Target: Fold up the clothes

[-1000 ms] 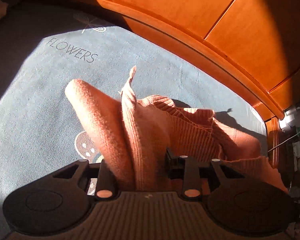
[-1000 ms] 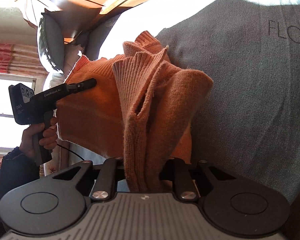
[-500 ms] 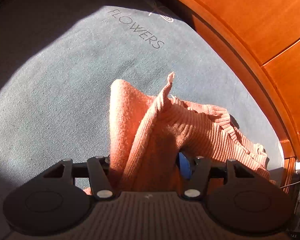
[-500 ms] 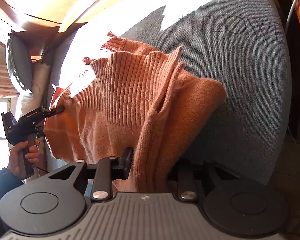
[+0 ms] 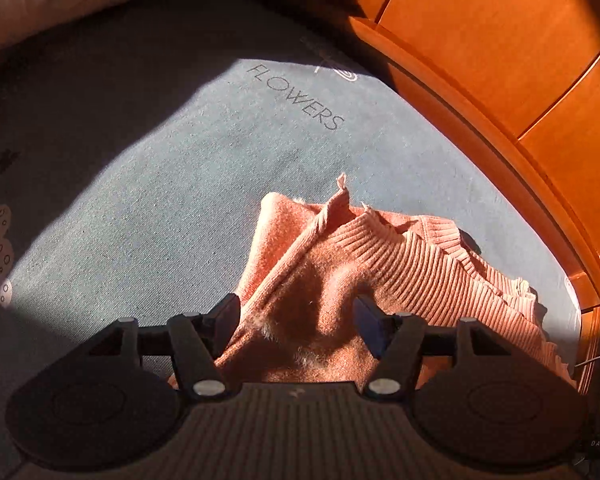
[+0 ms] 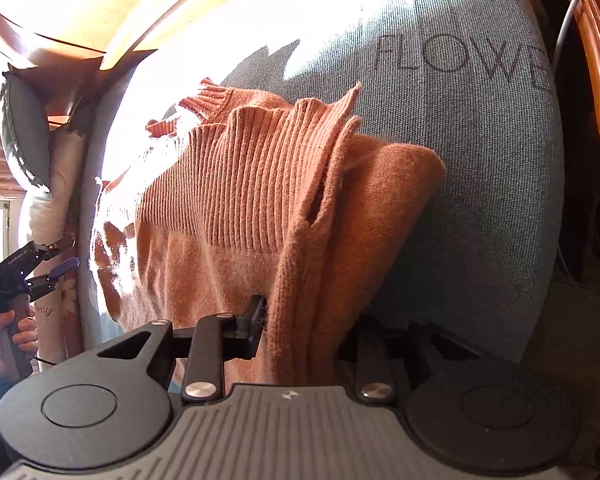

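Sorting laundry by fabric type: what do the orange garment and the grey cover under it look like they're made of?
Orange garment: a soft knit, probably wool or acrylic, matte, with ribbed bands and fuzzy fibres at the edges. Grey cover: a flat woven or jersey cloth, likely cotton, matte, with a fine speckled grain and printed lettering.

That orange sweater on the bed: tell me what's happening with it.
A person is folding the orange sweater on a grey bedsheet printed FLOWERS, with a handheld gripper in each hand. The sweater lies bunched on the sheet beside the wooden bed frame. The left gripper and the right gripper both have knit between their jaws, and both are opening, so the fold is being let go.
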